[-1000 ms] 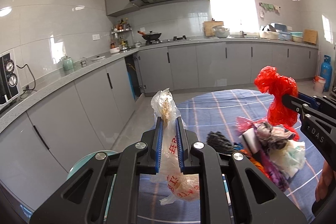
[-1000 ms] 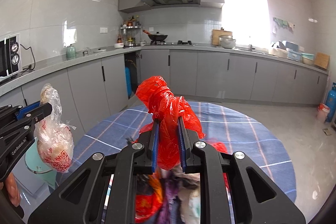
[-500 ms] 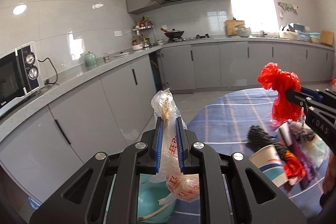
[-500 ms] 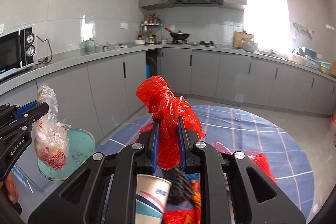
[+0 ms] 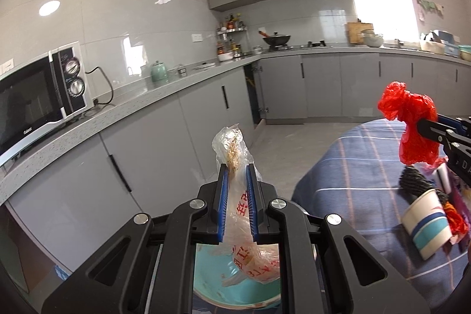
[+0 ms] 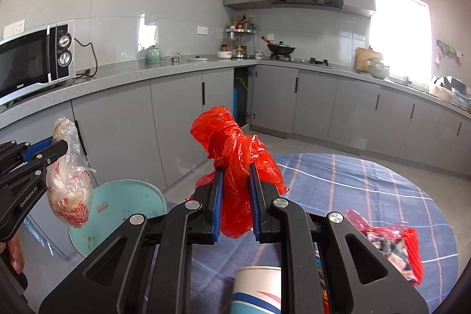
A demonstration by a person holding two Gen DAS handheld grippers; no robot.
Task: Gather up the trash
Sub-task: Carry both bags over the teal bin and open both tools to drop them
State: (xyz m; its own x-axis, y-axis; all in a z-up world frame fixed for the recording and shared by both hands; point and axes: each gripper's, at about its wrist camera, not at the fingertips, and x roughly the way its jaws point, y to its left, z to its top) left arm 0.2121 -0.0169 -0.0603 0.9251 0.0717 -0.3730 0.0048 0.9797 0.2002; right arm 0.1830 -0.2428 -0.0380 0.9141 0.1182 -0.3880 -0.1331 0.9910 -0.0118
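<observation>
The left tool (image 5: 238, 167) is clenched on a clear plastic bag (image 5: 235, 155) with red print, gripping it at the neck so the full part hangs below the fingers. The right tool (image 6: 235, 169) is clenched on a knotted red bag (image 6: 232, 155), its knot standing above the fingers and the rest sagging between them.

Over the last second both tools have swung sideways together, away from the middle of the desk (image 6: 368, 184) toward its edge. The grips have not altered; each bag sits in its tool just as it did a second ago. What has changed is what lies beneath. The teal bin (image 6: 117, 196), only a sliver earlier, now shows its open mouth directly under the left tool, with the clear bag hanging over it. From the right tool the bin lies low and to the left, so the red bag hangs over the desk's edge, not over the bin.

That puts the clear bag about ready to drop, I judge; the red bag needs more travel leftward first. More trash waits on the desk below and to the right of the right tool: a paper cup (image 6: 256, 290) and a heap of wrappers (image 6: 391, 243).
</observation>
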